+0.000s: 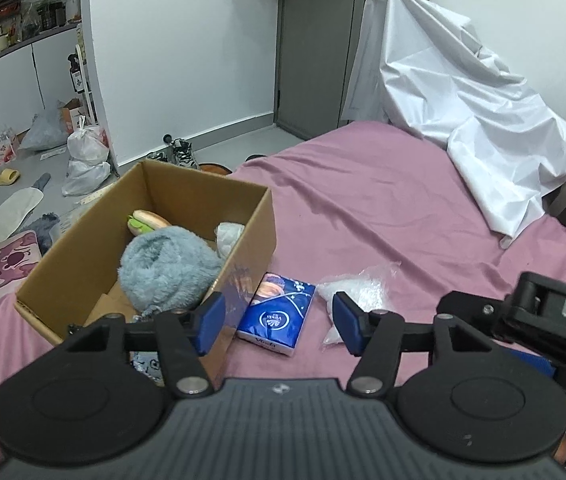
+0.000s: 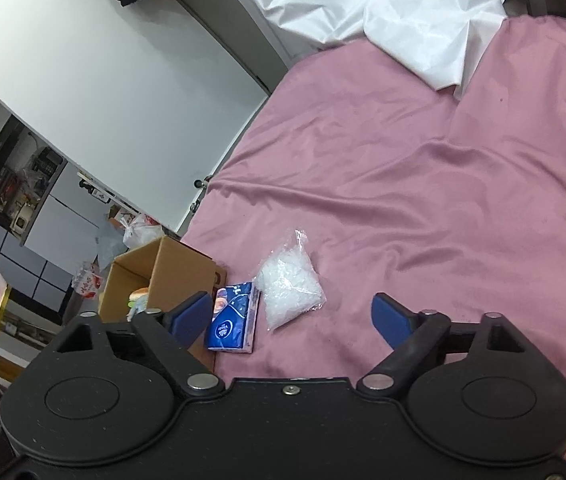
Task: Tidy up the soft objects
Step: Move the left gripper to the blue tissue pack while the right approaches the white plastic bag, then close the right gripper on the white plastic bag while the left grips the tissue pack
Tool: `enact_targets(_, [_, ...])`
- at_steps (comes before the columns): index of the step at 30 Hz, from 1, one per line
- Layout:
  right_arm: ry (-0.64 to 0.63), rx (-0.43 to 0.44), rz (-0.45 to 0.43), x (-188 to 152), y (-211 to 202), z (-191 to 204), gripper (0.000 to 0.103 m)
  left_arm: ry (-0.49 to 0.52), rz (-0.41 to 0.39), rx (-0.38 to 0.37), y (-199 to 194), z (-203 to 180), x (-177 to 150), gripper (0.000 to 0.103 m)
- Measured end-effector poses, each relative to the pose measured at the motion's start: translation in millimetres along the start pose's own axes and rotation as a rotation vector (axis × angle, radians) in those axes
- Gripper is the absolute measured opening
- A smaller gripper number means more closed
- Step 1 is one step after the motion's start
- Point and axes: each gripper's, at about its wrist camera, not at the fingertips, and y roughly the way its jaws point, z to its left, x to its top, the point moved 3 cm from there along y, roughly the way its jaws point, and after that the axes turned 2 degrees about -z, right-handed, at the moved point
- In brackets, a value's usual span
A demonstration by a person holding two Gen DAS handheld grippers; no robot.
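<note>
An open cardboard box (image 1: pixel 83 248) stands on the pink bed (image 1: pixel 383 208). Inside it lie a grey-blue fluffy plush (image 1: pixel 167 268), a burger-shaped soft toy (image 1: pixel 148 221) and a white crumpled item (image 1: pixel 229 236). A blue tissue pack (image 1: pixel 277 312) lies on the bed just right of the box, with a clear plastic bag of white filling (image 1: pixel 357 294) beside it. My left gripper (image 1: pixel 279 326) is open and empty, just above the tissue pack. My right gripper (image 2: pixel 291 320) is open and empty, near the tissue pack (image 2: pixel 233 318) and the bag (image 2: pixel 291 286); the box (image 2: pixel 171 268) is to its left.
A white sheet (image 1: pixel 455 100) drapes over something at the bed's far right. The floor at left holds plastic bags (image 1: pixel 85 160), slippers, shoes and a pink pillow (image 1: pixel 3 264). The right gripper's body (image 1: pixel 543 320) shows at the right edge of the left wrist view.
</note>
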Motion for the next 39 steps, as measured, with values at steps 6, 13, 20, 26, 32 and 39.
enact_targets(6, [-0.014,0.025,0.034,0,16,-1,0.08,0.038,-0.01,0.036,17,-7,-8,0.056])
enact_targets(13, [-0.015,0.04,0.067,3,36,-10,0.077,0.068,0.002,0.072,38,-13,-15,0.045])
enact_targets(20, [-0.019,0.052,0.097,7,52,-19,0.076,0.115,0.023,0.079,54,-29,-24,0.044])
enact_targets(26, [-0.011,0.079,0.127,10,65,-27,0.074,0.16,0.065,0.117,74,-33,-41,0.044])
enact_targets(32, [-0.028,0.123,0.162,11,78,-27,0.073,0.233,0.074,0.171,87,-37,-49,0.044])
enact_targets(39, [-0.069,0.158,0.189,12,87,-22,0.073,0.367,0.069,0.236,94,-49,-55,0.049])
